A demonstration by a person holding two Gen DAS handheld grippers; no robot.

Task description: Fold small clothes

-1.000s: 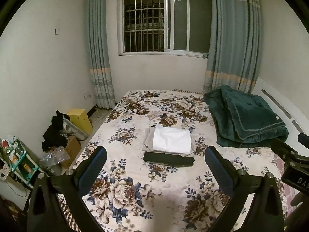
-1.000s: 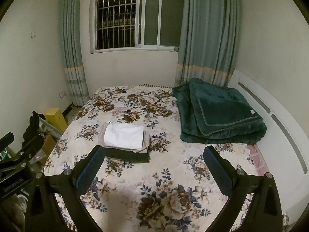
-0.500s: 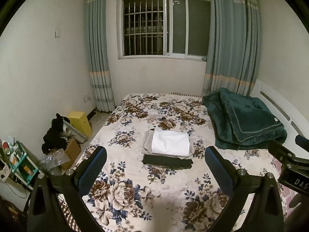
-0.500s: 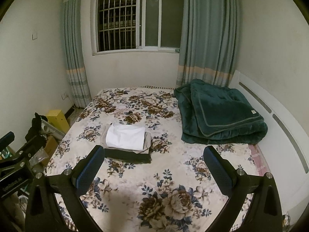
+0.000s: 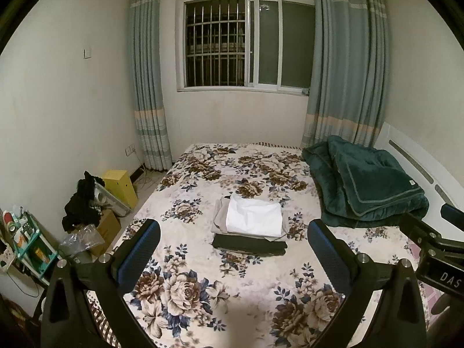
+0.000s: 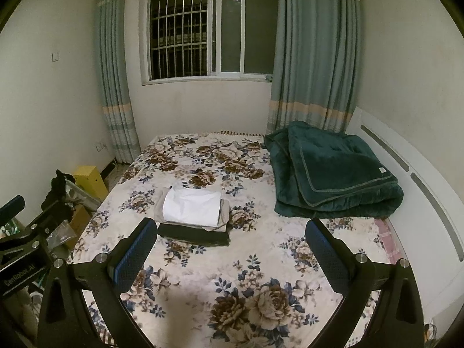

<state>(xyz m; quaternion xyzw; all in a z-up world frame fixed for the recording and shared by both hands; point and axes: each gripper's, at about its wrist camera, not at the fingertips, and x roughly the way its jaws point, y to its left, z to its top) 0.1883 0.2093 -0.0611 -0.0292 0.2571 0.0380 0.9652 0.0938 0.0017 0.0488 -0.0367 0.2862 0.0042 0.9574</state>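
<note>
Both grippers' fingers point(image 5: 145, 243) spread above the floral bed point(image 5: 203, 290); folded clothes point(image 5: 252, 220) lie beside the green blanket point(image 5: 371, 182).

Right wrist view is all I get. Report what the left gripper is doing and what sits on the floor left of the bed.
Observer: The left gripper has its jaws wide apart with nothing between them, pointed at the folded pile.
Operator: Now the floor at far left.
Observer: A teal shelf rack stands by the wall, loaded with small items. Your view misses it.
Operator: Describe the dark heap.
Observer: The black clothes hang down to a cardboard box. Your view shows only their top.
</note>
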